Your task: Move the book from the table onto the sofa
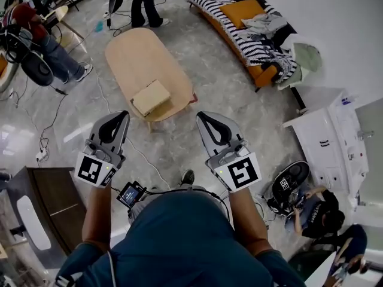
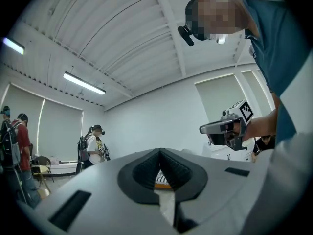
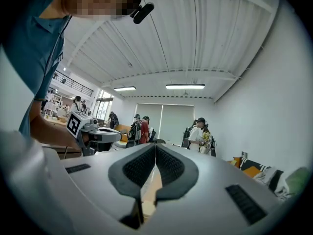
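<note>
The book, tan and flat, lies on the near end of the oval wooden table. My left gripper hovers just short of the table's near left edge, jaws shut and empty. My right gripper is level with it to the right of the table, also shut on nothing. In the left gripper view the closed left gripper points level, with the right gripper's body seen at the right. The right gripper view shows the closed right gripper and the table through the gap below. The orange sofa stands at the far right.
Striped blankets, an orange cushion and clothes cover the sofa. A white cabinet stands right, a dark cabinet near left. People stand behind the table, sit at the left, and crouch at lower right. Cables trail on the floor.
</note>
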Tool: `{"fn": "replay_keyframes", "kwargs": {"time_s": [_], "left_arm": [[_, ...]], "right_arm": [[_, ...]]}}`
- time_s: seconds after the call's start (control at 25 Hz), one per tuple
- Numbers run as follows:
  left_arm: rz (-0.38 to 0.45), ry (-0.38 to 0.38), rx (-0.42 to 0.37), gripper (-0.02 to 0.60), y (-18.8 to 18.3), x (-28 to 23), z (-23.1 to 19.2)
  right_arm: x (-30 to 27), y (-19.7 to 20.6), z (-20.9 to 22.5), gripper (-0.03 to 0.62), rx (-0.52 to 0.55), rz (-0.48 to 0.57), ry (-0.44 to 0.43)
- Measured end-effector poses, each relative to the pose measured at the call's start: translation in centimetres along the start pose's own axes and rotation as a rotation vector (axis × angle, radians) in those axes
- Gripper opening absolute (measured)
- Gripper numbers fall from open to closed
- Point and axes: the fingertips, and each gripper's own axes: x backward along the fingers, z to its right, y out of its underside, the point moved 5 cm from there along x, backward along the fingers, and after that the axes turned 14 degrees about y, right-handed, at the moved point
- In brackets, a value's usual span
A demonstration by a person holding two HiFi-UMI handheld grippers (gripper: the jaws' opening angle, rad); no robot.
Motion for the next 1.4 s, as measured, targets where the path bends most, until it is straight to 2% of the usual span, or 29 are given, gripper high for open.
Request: {"fn": "replay_keyframes", "kwargs": {"time_s": [0.4, 0.68, 1.12, 1.24, 1.4], "left_arm": [[-0.059, -0.102, 0.02, 0.005, 1.6, -4.5, -1.6], [-0.069, -0.133, 0.061, 0.005, 3.5, -4.2, -7.8], [-0.049, -0.107, 0.152, 0.005, 8.7, -3.7, -18.5], [-0.036, -0.099, 0.149, 0.005, 9.5, -4.4, -20.4], [-0.047, -0.13, 0.182, 0.005, 10.4, -4.7, -22.2]], "right_arm": [[-5.4, 3.2, 4.7, 0.015, -0.055, -0.019, -0.137], [-12.0, 3.9, 4.1, 0.015, -0.069, -0.063, -0.165], [-22.9, 6.2, 1.5, 0.015, -0.036, -0.162, -0.166], [-24.9, 6.9, 1.4, 0.015, -0.033, -0.173, -0.166], [-27.2, 8.1, 1.7, 0.015, -0.032, -0.178, -0.18]]}}
